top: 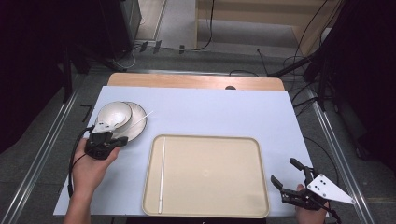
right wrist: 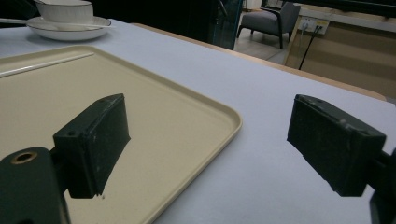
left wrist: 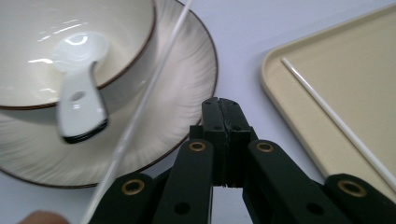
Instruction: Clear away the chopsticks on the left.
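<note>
Two chopsticks lie apart: one [top: 162, 172] on the tray [top: 252, 196], one [left wrist: 140, 112] across the plate [left wrist: 187, 93], where the left gripper [left wrist: 224, 105], jaws pressed together and empty, waits; the right gripper [top: 288, 173] rests spread.

bowl [left wrist: 42, 51]: glazed ceramic, shining glossily
plate [left wrist: 187, 84]: glazed, ribbed finish catching light
spoon [left wrist: 79, 100]: glossy white ceramic
tray [top: 210, 172]: smooth beige plastic, looking matt
desk [top: 210, 112]: matt pale covering, bare wood edging showing
left hand-held gripper [left wrist: 223, 105]: matt black plastic, brass rivets glinting
</note>
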`<state>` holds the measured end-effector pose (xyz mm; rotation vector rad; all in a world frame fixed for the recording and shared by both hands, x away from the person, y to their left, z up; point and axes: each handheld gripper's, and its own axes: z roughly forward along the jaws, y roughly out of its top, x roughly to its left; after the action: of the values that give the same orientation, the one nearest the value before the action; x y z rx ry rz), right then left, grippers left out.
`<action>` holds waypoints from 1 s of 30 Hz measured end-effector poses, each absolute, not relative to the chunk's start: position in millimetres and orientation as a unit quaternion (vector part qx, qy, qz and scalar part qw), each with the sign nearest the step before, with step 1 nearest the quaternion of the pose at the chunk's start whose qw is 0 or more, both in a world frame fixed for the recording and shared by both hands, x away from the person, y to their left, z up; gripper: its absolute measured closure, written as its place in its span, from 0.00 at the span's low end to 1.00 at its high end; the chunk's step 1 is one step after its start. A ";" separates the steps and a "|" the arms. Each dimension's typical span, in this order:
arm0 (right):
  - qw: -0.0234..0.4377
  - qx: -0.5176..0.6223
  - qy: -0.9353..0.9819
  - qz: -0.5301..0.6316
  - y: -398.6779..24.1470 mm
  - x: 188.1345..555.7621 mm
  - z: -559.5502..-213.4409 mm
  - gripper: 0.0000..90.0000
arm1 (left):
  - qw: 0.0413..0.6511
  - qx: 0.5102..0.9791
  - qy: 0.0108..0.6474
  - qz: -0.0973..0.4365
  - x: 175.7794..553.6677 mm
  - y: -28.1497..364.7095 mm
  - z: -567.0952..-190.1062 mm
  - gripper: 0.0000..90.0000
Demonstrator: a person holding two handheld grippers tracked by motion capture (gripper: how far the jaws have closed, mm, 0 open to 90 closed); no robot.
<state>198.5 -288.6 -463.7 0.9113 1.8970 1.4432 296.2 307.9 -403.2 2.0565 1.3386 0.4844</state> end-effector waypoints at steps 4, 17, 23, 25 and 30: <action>0.291 0.341 0.712 0.541 -288.5 198.7 -463.8 0.15 | 0.300 0.776 0.515 0.207 295.9 321.9 -401.6 0.93; 0.291 0.340 0.713 0.540 -287.5 199.1 -464.1 0.15 | 0.271 0.777 0.518 0.233 308.1 335.7 -414.9 0.79; 0.291 0.341 0.713 0.540 -288.1 199.1 -464.2 0.15 | 0.265 0.780 0.521 0.224 315.1 335.3 -422.0 0.78; 0.291 0.340 0.713 0.540 -288.0 199.1 -464.3 0.15 | 0.260 0.784 0.520 0.218 317.1 334.5 -425.1 0.78; 0.291 0.340 0.713 0.539 -287.8 199.0 -464.4 0.15 | 0.260 0.785 0.522 0.209 321.0 335.1 -429.3 0.79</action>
<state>199.0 -287.8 -464.4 0.9075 1.9017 1.4380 321.0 335.1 -429.3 2.1271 1.4127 0.5655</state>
